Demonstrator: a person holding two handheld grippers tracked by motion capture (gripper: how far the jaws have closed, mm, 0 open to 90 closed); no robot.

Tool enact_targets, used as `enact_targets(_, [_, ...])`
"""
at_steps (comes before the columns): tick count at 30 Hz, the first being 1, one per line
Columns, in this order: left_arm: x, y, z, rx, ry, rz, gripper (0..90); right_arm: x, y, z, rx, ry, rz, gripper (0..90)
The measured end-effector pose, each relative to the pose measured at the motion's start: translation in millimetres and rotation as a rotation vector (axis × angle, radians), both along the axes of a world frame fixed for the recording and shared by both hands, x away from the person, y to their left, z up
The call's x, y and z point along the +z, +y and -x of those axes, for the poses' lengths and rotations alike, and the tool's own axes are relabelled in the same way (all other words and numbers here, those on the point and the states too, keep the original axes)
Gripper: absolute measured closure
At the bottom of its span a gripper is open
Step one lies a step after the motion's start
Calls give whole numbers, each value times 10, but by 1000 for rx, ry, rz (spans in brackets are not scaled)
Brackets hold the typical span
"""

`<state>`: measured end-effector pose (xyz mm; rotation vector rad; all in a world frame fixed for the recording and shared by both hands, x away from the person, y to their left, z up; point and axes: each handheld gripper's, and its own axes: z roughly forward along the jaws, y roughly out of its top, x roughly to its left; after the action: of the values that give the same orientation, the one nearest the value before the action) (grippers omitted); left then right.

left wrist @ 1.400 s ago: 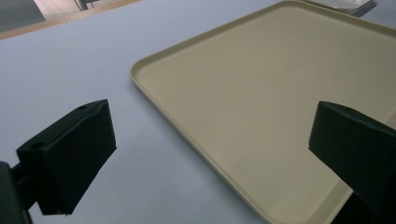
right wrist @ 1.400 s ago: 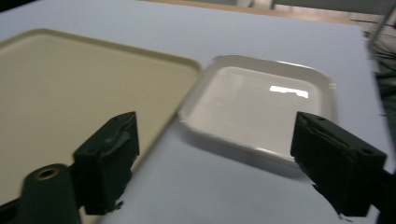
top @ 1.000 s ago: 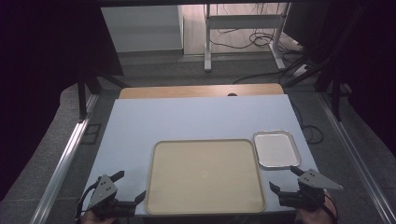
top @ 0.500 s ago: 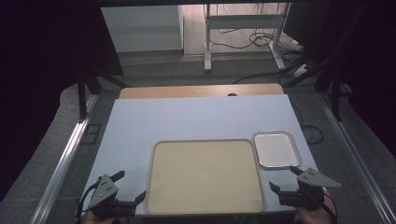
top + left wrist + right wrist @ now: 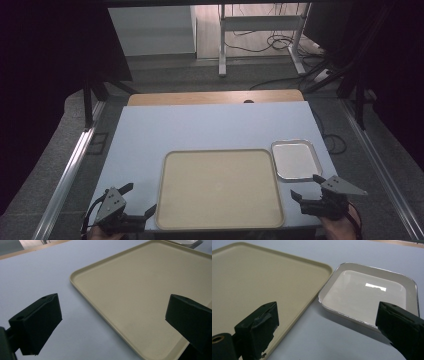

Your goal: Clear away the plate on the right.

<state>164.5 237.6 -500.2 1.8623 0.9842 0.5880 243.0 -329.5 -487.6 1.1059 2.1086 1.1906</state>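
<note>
A large beige tray (image 5: 218,187) lies empty near the front edge of the pale blue table (image 5: 200,130). To its right sits a small shiny metal tray (image 5: 296,159), also empty. My left gripper (image 5: 137,201) rests open at the front left, its jaws spread beside the beige tray's (image 5: 140,290) left rim. At the front right my right gripper (image 5: 306,187) is open too, just in front of the metal tray (image 5: 368,296), with the beige tray's (image 5: 257,277) corner at its left. Nothing is between either pair of jaws.
A wooden strip (image 5: 215,97) runs along the table's far edge. Beyond it stand a metal table frame (image 5: 260,30) and loose cables (image 5: 280,45) on the floor. Aluminium rails (image 5: 70,170) flank the table on both sides.
</note>
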Motion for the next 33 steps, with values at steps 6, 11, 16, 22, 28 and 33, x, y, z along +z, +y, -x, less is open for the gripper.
enact_targets(6, [0, -4, -2, 0, 1, -5, 2, -14, -38, -76, -10, 8, -16, 50])
enact_targets(11, [0, -7, -4, 2, 2, -6, 2, -17, -66, -114, -18, 12, -23, 50])
enact_targets(16, [0, -10, -5, 3, 3, -8, 2, -8, -76, -147, -23, 11, -23, 50])
enact_targets(22, [0, -11, -4, 3, 2, -9, 2, -16, -98, -223, -30, 7, -24, 53])
enact_targets(28, [0, -15, -5, 2, 2, -12, 2, -11, -121, -298, -44, 11, -25, 54])
enact_targets(33, [0, -18, -6, 1, 2, -14, 2, -6, -118, -348, -45, 12, -19, 54])
